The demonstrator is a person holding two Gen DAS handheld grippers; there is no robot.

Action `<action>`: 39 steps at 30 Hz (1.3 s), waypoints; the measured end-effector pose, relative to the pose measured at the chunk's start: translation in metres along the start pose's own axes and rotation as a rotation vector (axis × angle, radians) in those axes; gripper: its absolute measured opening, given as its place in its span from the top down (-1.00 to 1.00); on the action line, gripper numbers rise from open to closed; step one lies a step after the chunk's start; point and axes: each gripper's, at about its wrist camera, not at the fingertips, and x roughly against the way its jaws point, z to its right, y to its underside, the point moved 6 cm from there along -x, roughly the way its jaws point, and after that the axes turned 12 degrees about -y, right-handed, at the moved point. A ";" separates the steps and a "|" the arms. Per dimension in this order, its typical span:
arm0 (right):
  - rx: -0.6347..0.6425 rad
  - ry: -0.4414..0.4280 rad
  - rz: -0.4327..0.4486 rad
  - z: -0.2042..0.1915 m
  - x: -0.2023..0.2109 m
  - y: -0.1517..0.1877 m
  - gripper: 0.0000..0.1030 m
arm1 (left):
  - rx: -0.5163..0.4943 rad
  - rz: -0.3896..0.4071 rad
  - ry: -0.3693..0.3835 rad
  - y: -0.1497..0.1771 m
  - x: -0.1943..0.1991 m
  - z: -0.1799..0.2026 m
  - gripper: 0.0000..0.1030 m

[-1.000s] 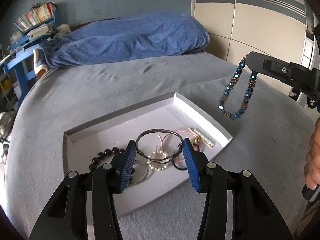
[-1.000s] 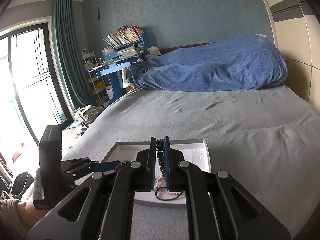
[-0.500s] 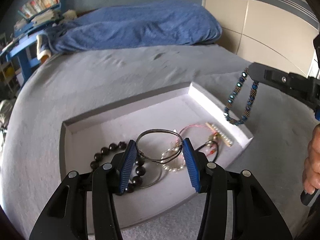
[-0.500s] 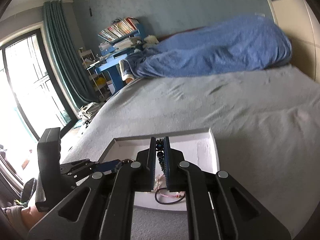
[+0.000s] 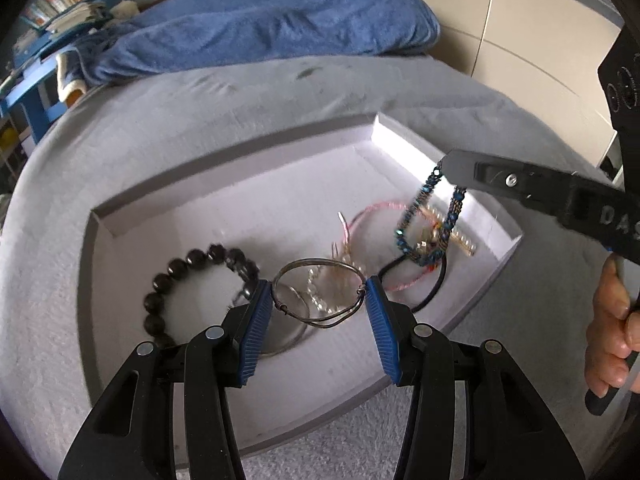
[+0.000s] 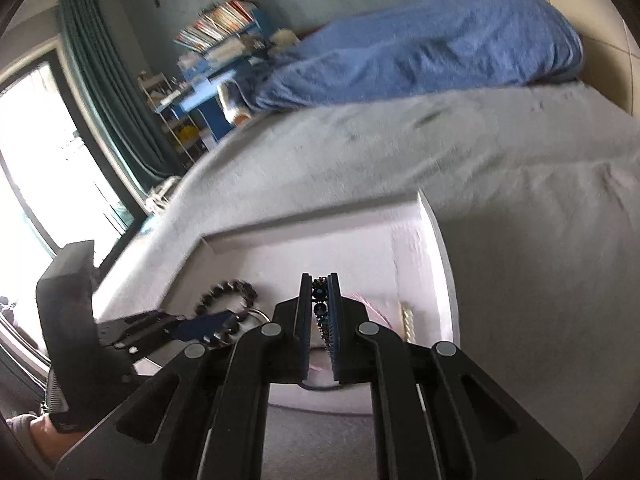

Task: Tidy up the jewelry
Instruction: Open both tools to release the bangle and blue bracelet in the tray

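A shallow white tray [image 5: 224,208] lies on the grey bed and holds several pieces of jewelry. My left gripper [image 5: 319,292] is shut on a thin metal wire bangle [image 5: 316,270], held across its width just above the tray. A black bead bracelet [image 5: 176,276] lies at the tray's left, a pink bangle [image 5: 400,284] and a pearl bar [image 5: 464,240] at its right. My right gripper [image 6: 319,300] is shut on a blue beaded bracelet [image 5: 420,220], which hangs over the tray's right part. The tray also shows in the right wrist view [image 6: 360,248].
A blue blanket [image 5: 272,24] is heaped at the head of the bed. A blue desk with books [image 6: 216,48] stands beyond the bed on the left, by a curtained window [image 6: 36,152]. A cream wardrobe [image 5: 520,40] is on the right. Grey bedding [image 6: 520,240] surrounds the tray.
Both grippers have come lower and closer to the tray. The blue beaded bracelet has moved from beside the tray's right edge to over its right part. The wire bangle stays gripped.
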 end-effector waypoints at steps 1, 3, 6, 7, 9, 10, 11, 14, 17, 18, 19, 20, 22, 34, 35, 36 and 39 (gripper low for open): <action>-0.001 0.021 -0.013 0.005 -0.002 0.004 0.86 | -0.002 -0.006 0.001 0.001 -0.002 0.001 0.04; -0.010 0.041 -0.024 0.012 -0.003 0.008 0.86 | 0.006 -0.006 0.004 0.001 -0.003 0.001 0.04; -0.023 0.061 -0.030 0.020 -0.003 0.012 0.86 | 0.010 -0.008 -0.001 0.001 -0.002 0.001 -0.01; -0.023 0.069 -0.032 0.022 -0.003 0.013 0.85 | 0.008 -0.003 -0.003 0.001 -0.001 0.001 -0.07; -0.022 0.079 -0.035 0.023 -0.004 0.013 0.85 | 0.001 0.001 -0.005 0.002 0.001 0.002 -0.15; -0.018 0.084 -0.035 0.023 -0.003 0.014 0.85 | -0.001 0.004 -0.005 0.001 0.002 0.002 -0.18; -0.017 0.086 -0.036 0.023 -0.003 0.015 0.85 | -0.002 0.008 -0.006 0.001 0.003 0.002 -0.20; -0.005 0.090 -0.030 0.020 0.001 0.015 0.83 | -0.007 0.028 -0.011 -0.002 0.009 0.001 -0.23; 0.017 0.095 -0.020 0.014 0.008 0.016 0.54 | -0.003 0.048 -0.011 -0.004 0.018 -0.001 -0.45; 0.025 0.098 -0.012 0.013 0.013 0.016 0.43 | -0.001 0.061 -0.016 -0.005 0.022 -0.002 -0.49; 0.028 0.099 -0.007 0.011 0.016 0.016 0.40 | 0.001 0.067 -0.018 -0.006 0.025 -0.002 -0.49; 0.028 0.099 -0.003 0.010 0.019 0.017 0.40 | 0.004 0.072 -0.017 -0.006 0.027 -0.002 -0.49; 0.028 0.096 0.010 0.008 0.027 0.017 0.31 | 0.011 0.085 -0.023 -0.005 0.035 -0.004 -0.49; 0.048 0.083 0.041 -0.015 0.057 0.031 0.17 | 0.045 0.123 -0.051 0.030 0.085 -0.026 -0.50; 0.052 0.082 0.038 -0.018 0.059 0.034 0.17 | 0.050 0.123 -0.054 0.034 0.088 -0.030 -0.50; 0.057 0.080 0.033 -0.021 0.060 0.036 0.16 | 0.057 0.123 -0.062 0.039 0.092 -0.035 -0.50; 0.077 0.080 0.018 -0.032 0.064 0.046 0.14 | 0.082 0.116 -0.071 0.052 0.103 -0.048 -0.50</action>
